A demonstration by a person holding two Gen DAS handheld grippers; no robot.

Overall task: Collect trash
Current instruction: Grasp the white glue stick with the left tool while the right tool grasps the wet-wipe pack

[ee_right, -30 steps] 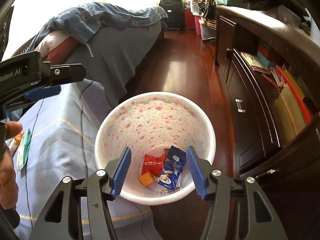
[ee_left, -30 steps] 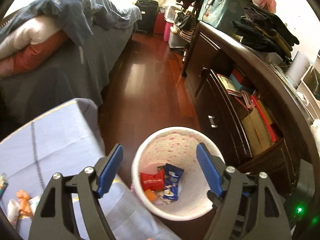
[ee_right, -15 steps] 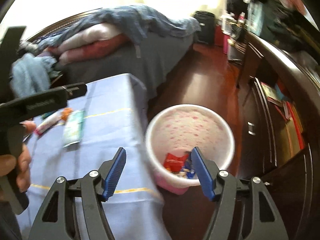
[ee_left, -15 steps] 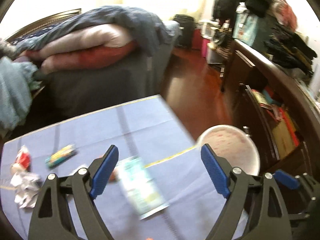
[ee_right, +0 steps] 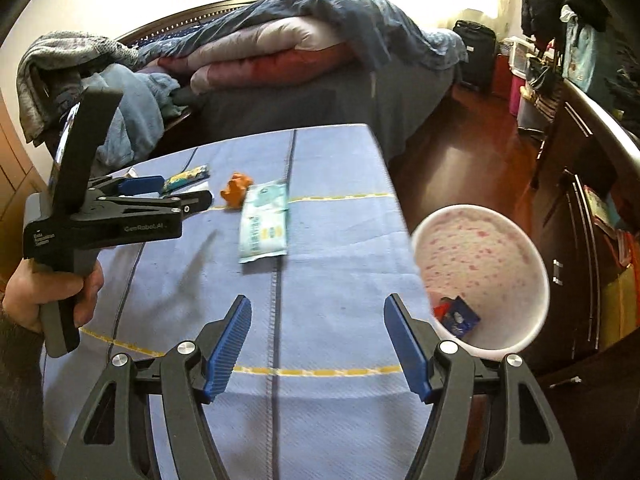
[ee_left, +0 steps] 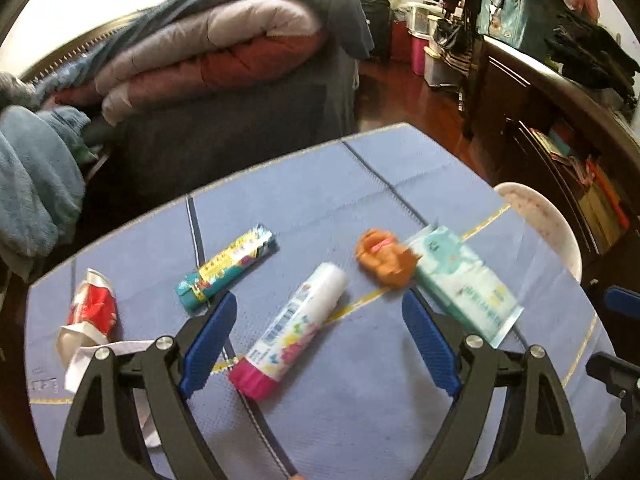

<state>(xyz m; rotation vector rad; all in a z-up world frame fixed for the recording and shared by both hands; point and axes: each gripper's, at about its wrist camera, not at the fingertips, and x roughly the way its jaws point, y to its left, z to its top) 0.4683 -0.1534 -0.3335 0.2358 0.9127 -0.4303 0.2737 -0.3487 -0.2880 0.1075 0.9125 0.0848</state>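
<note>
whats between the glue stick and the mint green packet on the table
In the left wrist view, a crumpled orange wrapper lies between the glue stick and the mint green packet, touching the packet's near end.

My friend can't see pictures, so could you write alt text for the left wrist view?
An open left gripper hovers over a blue table strewn with trash: a glue stick, candy tube, orange wrapper, tissue pack and crumpled paper. A white bin stands beyond the table's edge.
</note>
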